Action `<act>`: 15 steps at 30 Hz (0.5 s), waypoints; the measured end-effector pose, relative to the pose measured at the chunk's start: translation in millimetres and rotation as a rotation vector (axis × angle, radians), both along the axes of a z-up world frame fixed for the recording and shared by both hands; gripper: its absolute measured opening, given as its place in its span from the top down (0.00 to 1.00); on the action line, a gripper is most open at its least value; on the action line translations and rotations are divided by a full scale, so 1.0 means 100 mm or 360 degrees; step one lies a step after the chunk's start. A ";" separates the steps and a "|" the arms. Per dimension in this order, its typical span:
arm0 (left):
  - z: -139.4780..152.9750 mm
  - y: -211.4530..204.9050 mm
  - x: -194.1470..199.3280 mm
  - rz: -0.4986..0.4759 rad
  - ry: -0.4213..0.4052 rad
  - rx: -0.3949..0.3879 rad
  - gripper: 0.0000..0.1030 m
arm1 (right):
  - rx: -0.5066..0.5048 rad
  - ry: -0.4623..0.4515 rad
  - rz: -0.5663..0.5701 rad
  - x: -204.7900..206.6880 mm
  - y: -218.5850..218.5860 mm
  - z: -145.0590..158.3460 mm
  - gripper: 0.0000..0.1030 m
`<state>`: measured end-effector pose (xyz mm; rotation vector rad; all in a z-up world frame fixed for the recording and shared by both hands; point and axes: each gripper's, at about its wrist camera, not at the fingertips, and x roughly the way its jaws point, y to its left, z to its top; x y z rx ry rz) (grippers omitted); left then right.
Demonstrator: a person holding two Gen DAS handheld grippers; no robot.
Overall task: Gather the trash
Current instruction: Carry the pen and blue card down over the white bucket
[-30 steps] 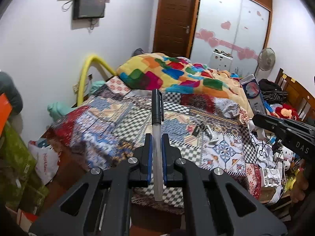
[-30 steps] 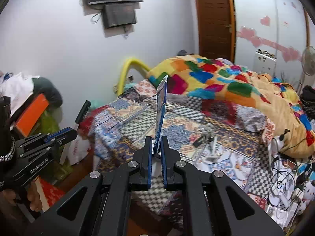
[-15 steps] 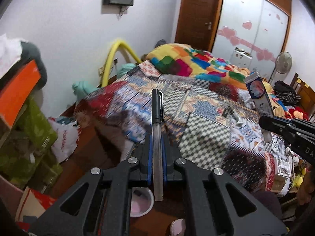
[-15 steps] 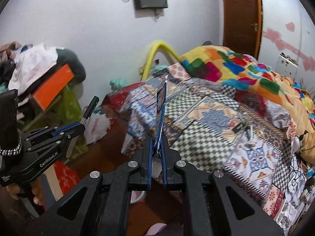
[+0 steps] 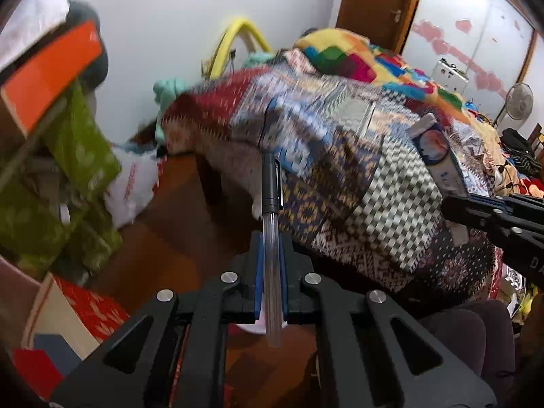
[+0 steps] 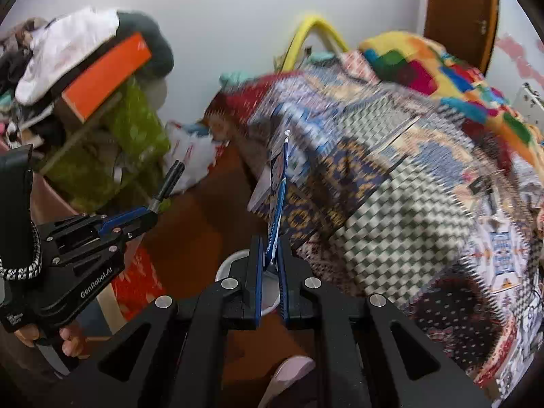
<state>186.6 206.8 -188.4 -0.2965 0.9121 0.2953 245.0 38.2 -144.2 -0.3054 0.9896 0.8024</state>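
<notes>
The left gripper [image 5: 271, 258] is closed on a pen [image 5: 271, 224], which is held upright with its black cap above the fingers. The right gripper [image 6: 271, 265] is closed on a flattened blue-and-white carton [image 6: 277, 200], seen edge-on. Both items are held just off the corner of the patchwork-covered bed [image 5: 357, 156], above brown floor [image 5: 176, 238]. Open floor is bounded by the bed edge on one side and a pile of green bags [image 5: 74, 156] on the other. Only in the right wrist view is a white bin rim [image 6: 234, 261] seen below the fingers, and a hand [image 6: 68, 336] holding the left gripper.
</notes>
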 end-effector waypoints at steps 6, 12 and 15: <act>-0.45 0.12 -0.01 0.0036 0.0146 -0.0081 0.93 | -0.0112 0.0156 0.0080 -0.01 0.27 -0.45 0.93; -0.95 0.18 0.01 0.0061 0.0301 -0.0152 0.93 | -0.0226 0.0317 0.0135 -0.01 0.46 -0.91 0.93; -1.17 0.20 0.02 0.0075 0.0367 -0.0196 0.93 | -0.0274 0.0357 0.0165 0.00 0.54 -1.08 0.92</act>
